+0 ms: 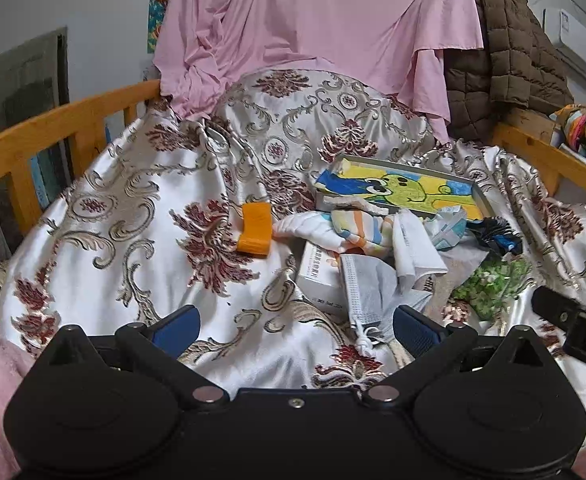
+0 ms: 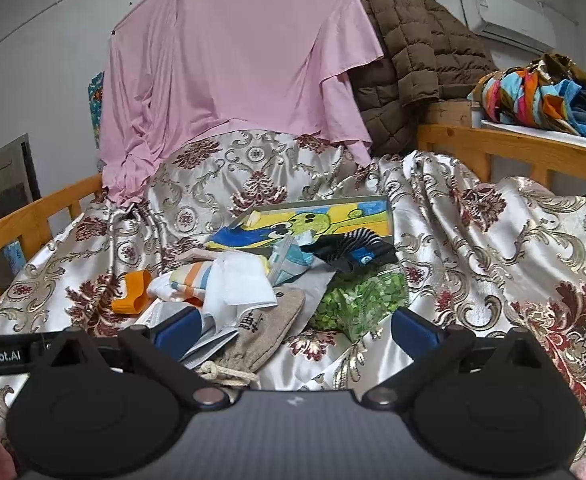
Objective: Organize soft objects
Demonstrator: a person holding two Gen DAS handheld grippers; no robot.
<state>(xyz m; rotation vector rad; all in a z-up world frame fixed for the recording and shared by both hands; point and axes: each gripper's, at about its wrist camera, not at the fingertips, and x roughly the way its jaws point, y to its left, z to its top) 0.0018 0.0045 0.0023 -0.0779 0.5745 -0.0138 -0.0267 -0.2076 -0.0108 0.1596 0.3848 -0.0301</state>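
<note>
The pile of soft objects [image 2: 253, 280] lies in the middle of the bed, on the patterned satin bedspread [image 1: 133, 216], in front of a framed cartoon drawing [image 1: 405, 192]. I see in it a grey face mask [image 1: 367, 292], a white cloth [image 2: 241, 284], a striped sock [image 1: 357, 232], a dark striped sock [image 2: 353, 250] and a beige drawstring pouch [image 2: 265, 328]. An orange band [image 1: 255, 230] lies apart on the left. My left gripper [image 1: 297, 326] has its jaws wide open and empty; the mask lies lengthwise toward it, its near end beside the right finger. My right gripper [image 2: 293, 328] is also wide open and empty, and the pouch is between its fingers, so I judge this hand nearer for the pouch.
</note>
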